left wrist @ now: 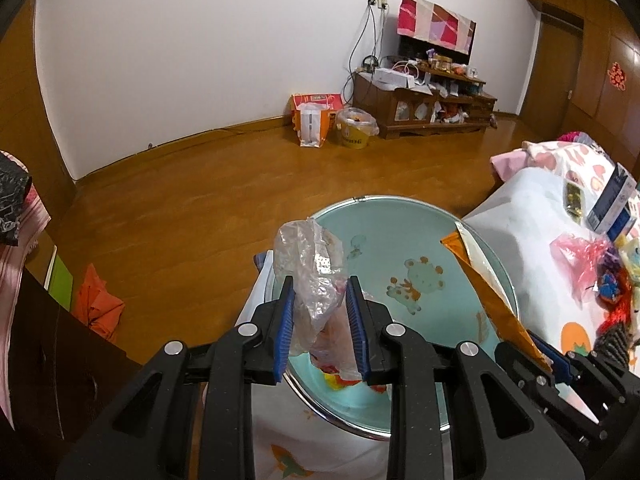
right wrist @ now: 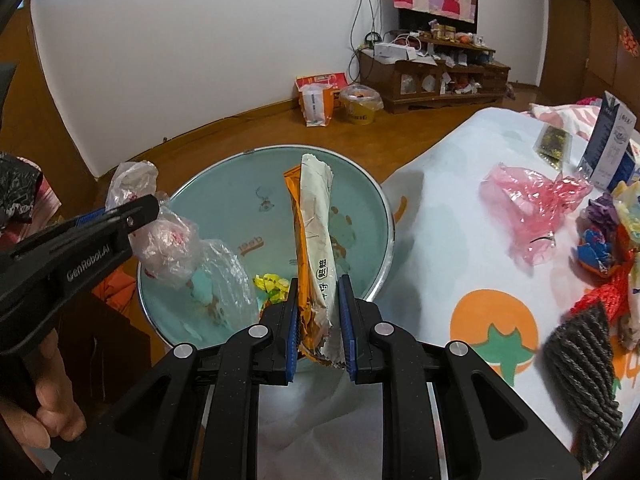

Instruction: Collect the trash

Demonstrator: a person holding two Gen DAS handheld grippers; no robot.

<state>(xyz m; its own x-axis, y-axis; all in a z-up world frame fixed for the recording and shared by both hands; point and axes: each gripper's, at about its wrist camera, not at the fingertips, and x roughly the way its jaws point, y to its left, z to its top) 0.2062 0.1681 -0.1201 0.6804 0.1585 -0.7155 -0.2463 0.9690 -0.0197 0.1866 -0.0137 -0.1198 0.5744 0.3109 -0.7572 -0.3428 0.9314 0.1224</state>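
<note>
My left gripper [left wrist: 320, 284] is shut on a crumpled clear plastic bag [left wrist: 316, 268] and holds it over the light blue basin [left wrist: 400, 240]. It also shows in the right wrist view [right wrist: 144, 208] with the clear bag [right wrist: 172, 248] hanging over the basin [right wrist: 248, 184]. My right gripper [right wrist: 319, 284] is shut on a long orange and white snack wrapper [right wrist: 314, 240] that reaches out over the basin. The wrapper shows in the left wrist view [left wrist: 480, 276]. A small yellow wrapper [right wrist: 272, 284] lies in the basin.
To the right a table with a fruit-print cloth [right wrist: 440, 240] carries a pink plastic bag [right wrist: 528, 208], a blue and white carton [right wrist: 612, 144], a dark packet [right wrist: 554, 140], colourful wrappers [right wrist: 604, 240] and grey yarn [right wrist: 584, 360]. A wooden floor [left wrist: 240, 200] lies beyond.
</note>
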